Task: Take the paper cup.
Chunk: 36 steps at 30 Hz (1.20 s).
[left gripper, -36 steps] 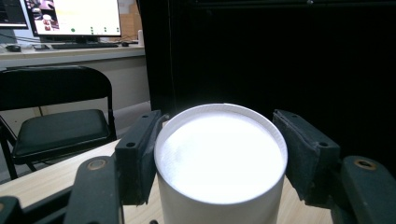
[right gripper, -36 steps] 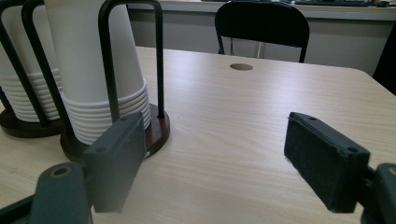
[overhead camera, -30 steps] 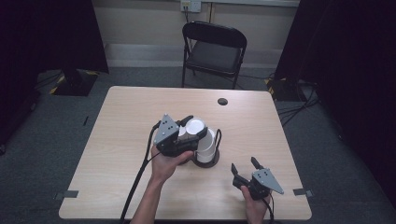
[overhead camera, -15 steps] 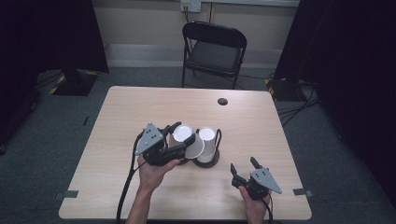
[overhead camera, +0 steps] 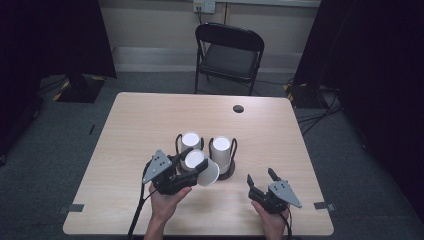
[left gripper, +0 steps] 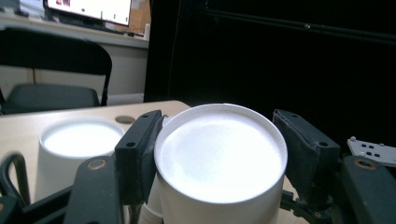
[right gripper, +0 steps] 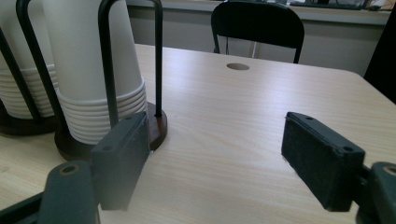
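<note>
Your left gripper [overhead camera: 187,170] is clamped on a white paper cup [overhead camera: 202,169], its pads pressing the cup's sides just under the closed base, in front of the two-post cup rack [overhead camera: 226,172]. Squeeze harder and the thin wall could buckle; tilt it further and it may slip out. Your right gripper [overhead camera: 264,181], to the rack's right, hangs spread and empty. Beyond the held cup, the left stack [overhead camera: 191,141] and right stack [overhead camera: 220,152] stand close, so a careless swing could topple the rack.
</note>
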Available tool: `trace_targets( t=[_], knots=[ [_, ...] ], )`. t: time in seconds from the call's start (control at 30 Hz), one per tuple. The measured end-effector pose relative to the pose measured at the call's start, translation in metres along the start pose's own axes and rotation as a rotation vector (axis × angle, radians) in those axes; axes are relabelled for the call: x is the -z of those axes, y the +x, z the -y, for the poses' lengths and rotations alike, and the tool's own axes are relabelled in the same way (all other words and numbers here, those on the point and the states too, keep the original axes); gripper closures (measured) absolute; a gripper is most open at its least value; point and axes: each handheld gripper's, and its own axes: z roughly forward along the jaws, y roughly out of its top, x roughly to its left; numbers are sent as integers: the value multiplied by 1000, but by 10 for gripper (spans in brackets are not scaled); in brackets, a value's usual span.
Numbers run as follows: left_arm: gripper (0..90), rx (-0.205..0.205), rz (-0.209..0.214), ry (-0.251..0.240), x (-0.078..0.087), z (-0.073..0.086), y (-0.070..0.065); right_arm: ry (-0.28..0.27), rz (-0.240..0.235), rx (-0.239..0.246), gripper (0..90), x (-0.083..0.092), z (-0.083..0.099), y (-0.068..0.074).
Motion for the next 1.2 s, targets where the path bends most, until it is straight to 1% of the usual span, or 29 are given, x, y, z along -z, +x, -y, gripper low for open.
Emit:
trace_targets(
  t=[0.1, 0.13, 0.17, 0.2, 0.23, 0.27, 0.33, 0.37, 0.4, 0.47, 0.5, 0.57, 0.6, 0.63, 0.67, 0.7, 0.77, 0.83, 0.87, 0.93, 0.97, 1.03, 1.07, 1.1, 1.13, 1.2],
  knots=[
    [355, 18, 1, 18, 0, 5, 2, -23, 13, 16, 250, 2, 1, 2],
    [355, 28, 6, 17, 0, 7, 2, -32, 19, 23, 255, 3, 1, 3],
    [355, 43, 8, 16, 0, 8, 3, -35, 19, 28, 266, 3, 1, 4],
    [355, 65, 15, 14, 0, 10, 5, -34, 10, 29, 286, 3, 1, 4],
    [355, 79, 23, 11, 0, 11, 6, -38, -13, 28, 299, 3, 1, 4],
    [355, 102, 30, 11, 0, 12, 8, -40, -24, 27, 308, 3, 1, 4],
    [354, 114, 28, 20, -1, 14, 10, -49, -55, 30, 328, 3, 1, 6],
    [355, 118, 21, 27, -1, 15, 11, -50, -68, 38, 334, 3, 1, 8],
    [355, 122, 23, 35, -1, 16, 12, -51, -81, 44, 338, 3, 1, 11],
    [355, 139, 25, 40, -2, 18, 13, -49, -131, 41, 352, 3, 1, 15],
    [355, 146, 24, 44, -2, 19, 14, -45, -146, 42, 361, 3, 0, 18],
    [355, 168, 32, 50, -2, 20, 15, -45, -180, 62, 385, 3, 0, 26],
    [355, 169, 33, 53, -2, 20, 16, -51, -198, 71, 399, 4, -1, 30],
    [355, 183, 39, 58, -3, 21, 16, -56, -207, 80, 414, 5, -1, 33],
    [355, 216, 54, 68, -4, 21, 17, -59, -222, 88, 429, 5, -2, 36],
    [355, 226, 60, 69, -4, 22, 18, -67, -241, 95, 440, 5, -2, 39],
    [355, 233, 60, 75, -5, 22, 18, -74, -261, 96, 451, 5, -2, 45],
    [355, 254, 75, 79, -5, 23, 19, -81, -275, 102, 462, 5, -2, 49],
    [354, 255, 69, 77, -5, 23, 19, -83, -288, 104, 481, 6, -1, 52],
    [355, 272, 68, 79, -4, 24, 20, -91, -307, 121, 507, 6, -1, 55],
    [355, 273, 68, 81, -4, 24, 20, -95, -316, 130, 511, 6, 0, 58],
    [355, 293, 68, 88, -4, 25, 21, -88, -333, 141, 510, 6, 0, 61],
    [355, 292, 71, 90, -5, 26, 21, -91, -363, 150, 520, 5, -1, 63],
    [355, 296, 71, 91, -5, 26, 21, -92, -379, 152, 523, 5, -1, 65],
    [355, 304, 72, 90, -5, 27, 20, -101, -386, 160, 531, 5, -1, 67],
    [355, 301, 84, 99, -4, 27, 20, -114, -396, 186, 543, 5, -1, 70]
  ],
)
